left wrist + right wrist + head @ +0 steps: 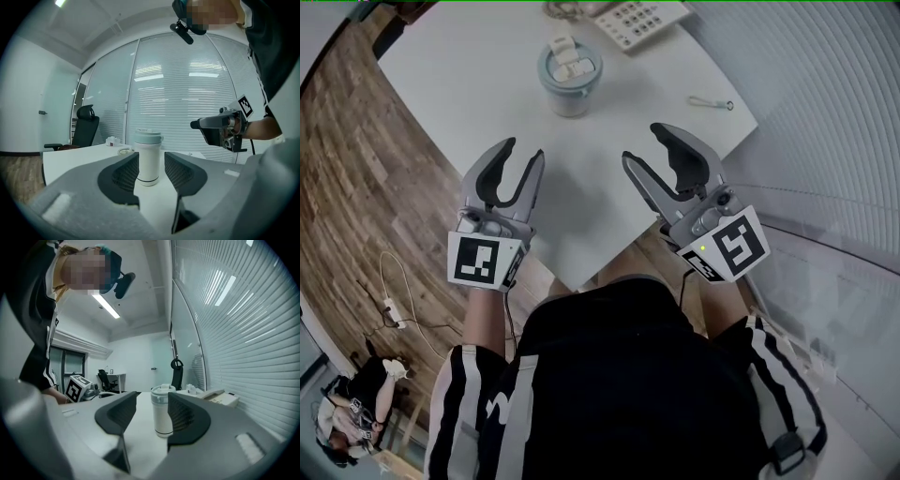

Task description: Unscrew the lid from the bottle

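A pale bottle with a light blue-green lid [570,80] stands upright on the white table [469,84], toward its far side. It also shows in the left gripper view as the bottle [148,157] and in the right gripper view as the bottle [162,411], in both cases well beyond the jaws. My left gripper [522,155] is over the table's near part, left of the bottle and short of it. It is open with nothing between its pads. My right gripper [645,145] is level with it on the right, also open and empty.
A desk telephone [637,19] sits at the table's far edge behind the bottle. A small clip-like item [711,103] lies near the right edge. A cable with a plug strip [394,305] runs over the wooden floor at left. Window blinds line the right side.
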Motion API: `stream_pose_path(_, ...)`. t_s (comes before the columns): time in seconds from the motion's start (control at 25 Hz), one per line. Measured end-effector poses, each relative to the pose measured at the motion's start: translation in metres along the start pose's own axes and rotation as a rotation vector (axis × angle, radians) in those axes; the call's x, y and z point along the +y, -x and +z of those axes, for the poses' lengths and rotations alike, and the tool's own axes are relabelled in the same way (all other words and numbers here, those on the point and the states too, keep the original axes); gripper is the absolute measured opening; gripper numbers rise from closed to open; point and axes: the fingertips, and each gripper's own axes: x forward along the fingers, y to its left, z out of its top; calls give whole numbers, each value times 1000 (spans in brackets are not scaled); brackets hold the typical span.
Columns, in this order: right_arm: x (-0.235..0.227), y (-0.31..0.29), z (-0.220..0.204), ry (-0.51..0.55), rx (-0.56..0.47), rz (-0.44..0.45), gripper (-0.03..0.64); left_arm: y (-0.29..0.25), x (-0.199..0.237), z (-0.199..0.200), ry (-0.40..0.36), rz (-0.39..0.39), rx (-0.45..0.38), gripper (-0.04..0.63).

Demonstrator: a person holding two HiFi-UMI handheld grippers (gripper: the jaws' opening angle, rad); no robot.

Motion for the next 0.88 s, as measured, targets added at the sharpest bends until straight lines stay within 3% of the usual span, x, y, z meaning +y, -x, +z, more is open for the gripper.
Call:
stream_pose_path(0.36,-18,-36,-14,23,27,70,334,-35,8,-16,-31,-19,28,256)
stream_pose_path(0.56,-29,-56,-18,23,24,93,367,-56,12,-32,-5,-42,41,378)
stream_pose_path(0.64,-31,-64,-18,27,23,105,386,-62,12,-41,-18,-53,67,399)
stream_pose_path(0.88,-34,-89,-13,24,12,138,424,-79,17,-42,-24,-56,40,427)
